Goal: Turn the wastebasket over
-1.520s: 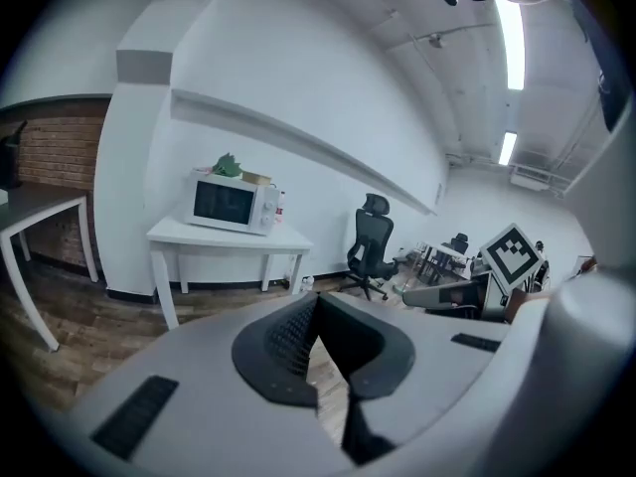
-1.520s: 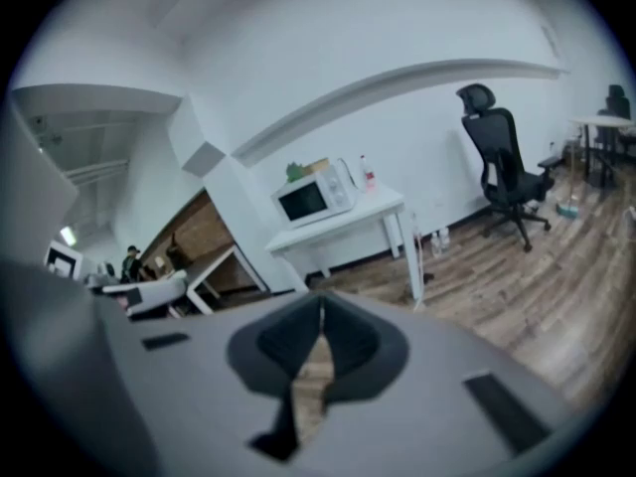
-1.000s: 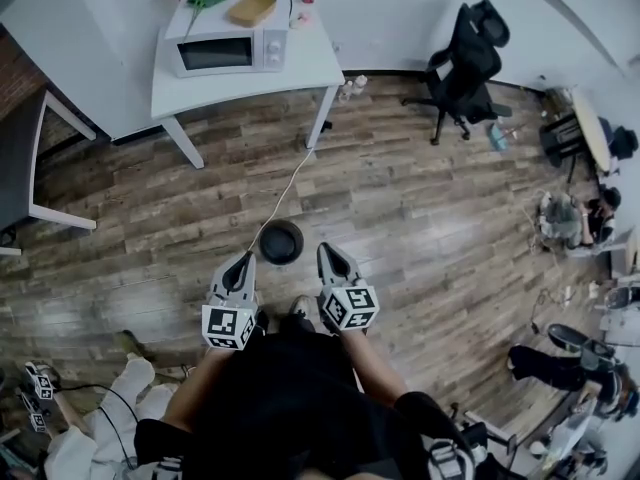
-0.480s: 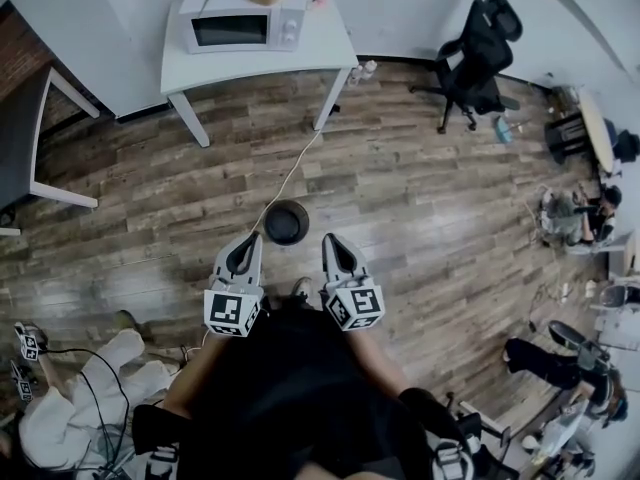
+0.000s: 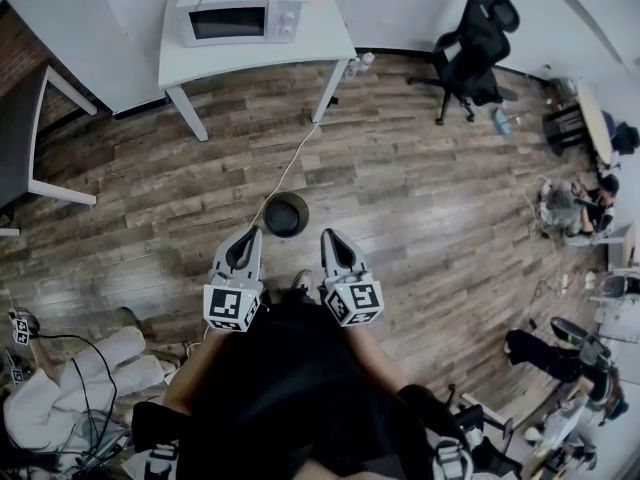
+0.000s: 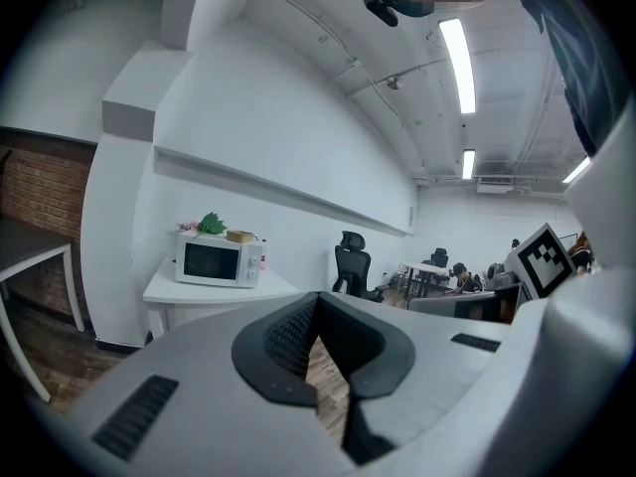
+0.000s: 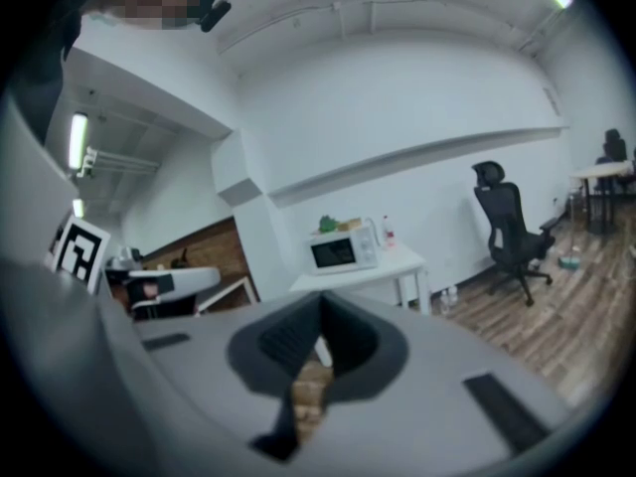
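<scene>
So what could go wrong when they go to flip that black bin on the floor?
The left gripper and right gripper are shut and empty; unless they open, they may just knock the wastebasket away. A white cable on the floor runs right beside it and might snag.

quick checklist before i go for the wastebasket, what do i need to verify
1. wastebasket located: ok, it stands on the wood floor just ahead of both grippers.
2. left gripper empty: ok, jaws together, nothing between them.
3. right gripper empty: ok, jaws together, nothing between them.
4. jaws ready to take the rim: not ok, both are shut.
5. white cable clear of the wastebasket: cannot tell, it runs along the floor right up to it.
6. which way up the wastebasket is: cannot tell from above.
</scene>
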`<control>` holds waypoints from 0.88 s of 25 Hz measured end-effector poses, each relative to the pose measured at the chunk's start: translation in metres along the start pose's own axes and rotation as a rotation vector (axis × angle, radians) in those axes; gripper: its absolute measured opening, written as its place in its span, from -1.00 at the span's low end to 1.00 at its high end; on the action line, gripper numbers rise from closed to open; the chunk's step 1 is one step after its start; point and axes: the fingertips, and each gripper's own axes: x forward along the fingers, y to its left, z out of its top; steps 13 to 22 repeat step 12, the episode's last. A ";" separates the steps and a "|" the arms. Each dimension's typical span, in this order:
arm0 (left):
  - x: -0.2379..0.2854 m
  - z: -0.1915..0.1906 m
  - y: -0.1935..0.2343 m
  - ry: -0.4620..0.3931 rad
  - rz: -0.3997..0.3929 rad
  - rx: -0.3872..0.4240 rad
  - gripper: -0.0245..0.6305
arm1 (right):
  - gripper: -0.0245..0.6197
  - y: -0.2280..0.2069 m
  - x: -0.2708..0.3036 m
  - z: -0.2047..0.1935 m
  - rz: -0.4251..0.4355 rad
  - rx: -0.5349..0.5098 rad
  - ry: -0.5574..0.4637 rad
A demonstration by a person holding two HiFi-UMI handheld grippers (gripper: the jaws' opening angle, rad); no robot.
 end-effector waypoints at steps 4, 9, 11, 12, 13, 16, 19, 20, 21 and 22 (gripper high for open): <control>-0.002 0.002 -0.002 -0.005 -0.003 0.004 -0.82 | -0.82 0.003 -0.002 0.001 -0.004 0.005 0.001; -0.008 0.001 -0.004 -0.006 0.000 0.009 -0.82 | -0.82 0.007 -0.008 0.001 -0.002 0.001 -0.007; -0.009 0.002 -0.006 -0.007 -0.001 0.010 -0.82 | -0.82 0.007 -0.010 0.001 0.001 0.001 -0.007; -0.010 0.002 -0.007 -0.008 -0.001 0.011 -0.82 | -0.82 0.007 -0.011 0.001 0.002 0.001 -0.008; -0.010 0.002 -0.007 -0.008 -0.001 0.011 -0.82 | -0.82 0.007 -0.011 0.001 0.002 0.001 -0.008; -0.010 0.002 -0.007 -0.008 -0.001 0.011 -0.82 | -0.82 0.007 -0.011 0.001 0.002 0.001 -0.008; -0.010 0.002 -0.007 -0.008 -0.001 0.011 -0.82 | -0.82 0.007 -0.011 0.001 0.002 0.001 -0.008; -0.010 0.002 -0.007 -0.008 -0.001 0.011 -0.82 | -0.82 0.007 -0.011 0.001 0.002 0.001 -0.008; -0.010 0.002 -0.007 -0.008 -0.001 0.011 -0.82 | -0.82 0.007 -0.011 0.001 0.002 0.001 -0.008; -0.010 0.002 -0.007 -0.008 -0.001 0.011 -0.82 | -0.82 0.007 -0.011 0.001 0.002 0.001 -0.008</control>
